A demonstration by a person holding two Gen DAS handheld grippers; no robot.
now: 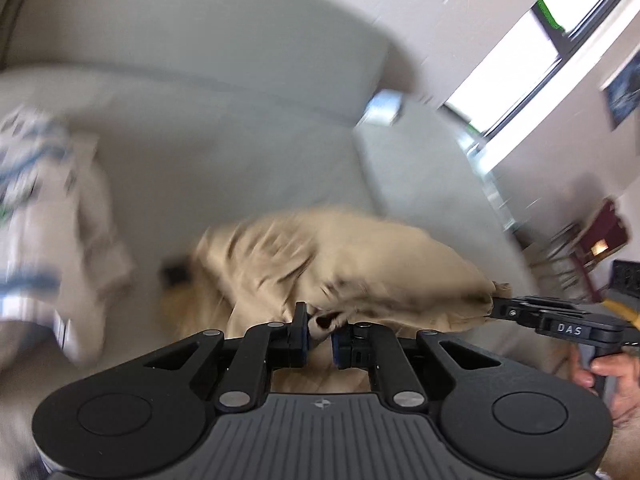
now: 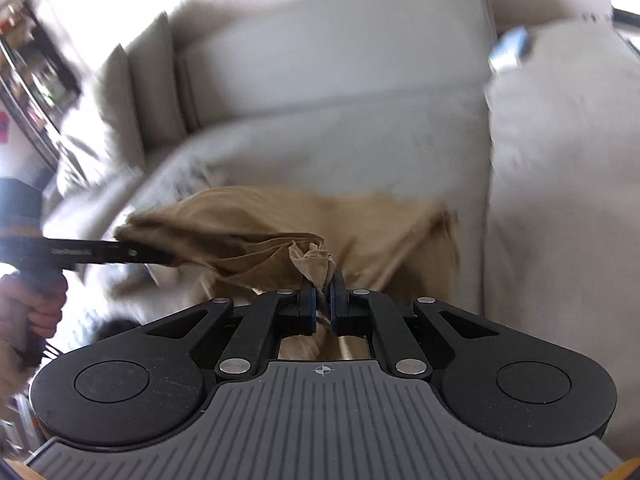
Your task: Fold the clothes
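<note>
A tan garment (image 1: 340, 256) hangs stretched between my two grippers above a light grey sofa (image 1: 224, 128). My left gripper (image 1: 320, 326) is shut on a bunched edge of the cloth. At the right of the left wrist view, my right gripper (image 1: 494, 306) pinches another edge of it. In the right wrist view the right gripper (image 2: 323, 288) is shut on a crumpled tuft of the tan garment (image 2: 360, 224), and the left gripper (image 2: 170, 258) grips its other edge at the left. Both views are motion-blurred.
A pale garment with blue print (image 1: 44, 208) lies on the sofa seat at the left. A small blue-white item (image 2: 512, 50) sits on the sofa's arm. Windows (image 1: 560, 48) and a chair (image 1: 592, 248) stand to the right; shelves (image 2: 36, 80) to the left.
</note>
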